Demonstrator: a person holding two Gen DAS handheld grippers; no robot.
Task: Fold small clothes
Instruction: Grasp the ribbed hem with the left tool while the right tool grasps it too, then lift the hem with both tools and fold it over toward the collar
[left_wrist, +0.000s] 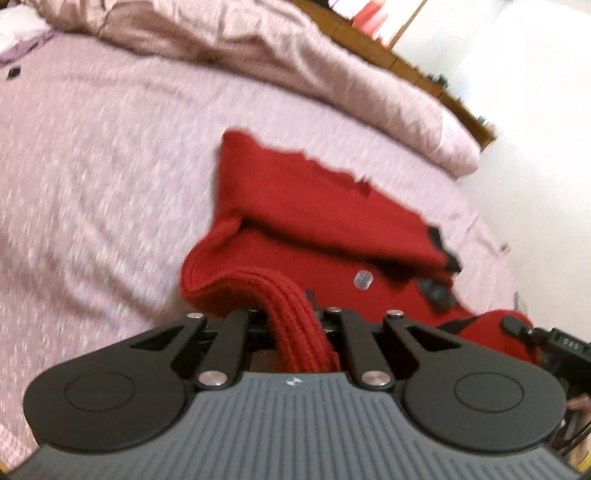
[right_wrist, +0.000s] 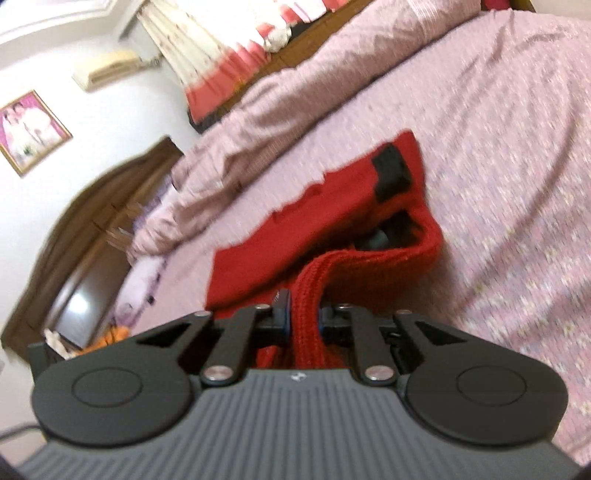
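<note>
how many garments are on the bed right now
1: a red ribbed knit sweater with black trim, lying on the pink patterned bedspread, its near hem lifted by the left tool and right tool. Others may lie outside both views.

Motion blur smears the pink speckled bedspread (left_wrist: 92, 166) in both views. The ribbed hem of the red knitted garment (left_wrist: 295, 229) hides the left gripper (left_wrist: 291, 325) fingertips, likewise the right gripper (right_wrist: 304, 317). Black trim pieces (left_wrist: 439, 266) too blurred to identify.
</note>
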